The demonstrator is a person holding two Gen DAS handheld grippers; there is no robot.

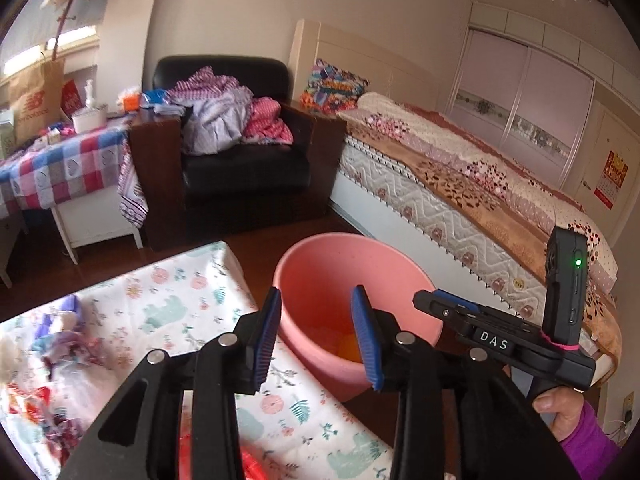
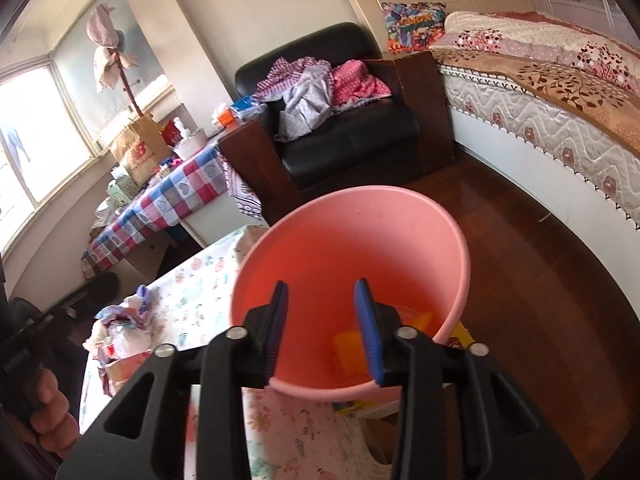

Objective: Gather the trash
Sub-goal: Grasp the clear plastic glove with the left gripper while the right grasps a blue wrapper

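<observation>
A pink bucket (image 1: 320,272) stands on the floor beside a table with a floral cloth (image 1: 176,304). It also shows in the right wrist view (image 2: 344,248), with yellow-orange trash (image 2: 348,352) at its bottom. My left gripper (image 1: 316,336) is open and empty, above the table edge next to the bucket. My right gripper (image 2: 322,332) is open and empty, over the bucket's mouth; its body (image 1: 500,336) shows in the left wrist view. A pile of crumpled wrappers and paper (image 1: 44,360) lies on the table's left side, also seen in the right wrist view (image 2: 124,328).
A black armchair (image 1: 240,148) heaped with clothes stands behind. A bed (image 1: 460,184) runs along the right. A side table with a checked cloth (image 1: 60,168) holds bags and boxes at left. Dark wooden floor (image 2: 540,300) lies between the bucket and the bed.
</observation>
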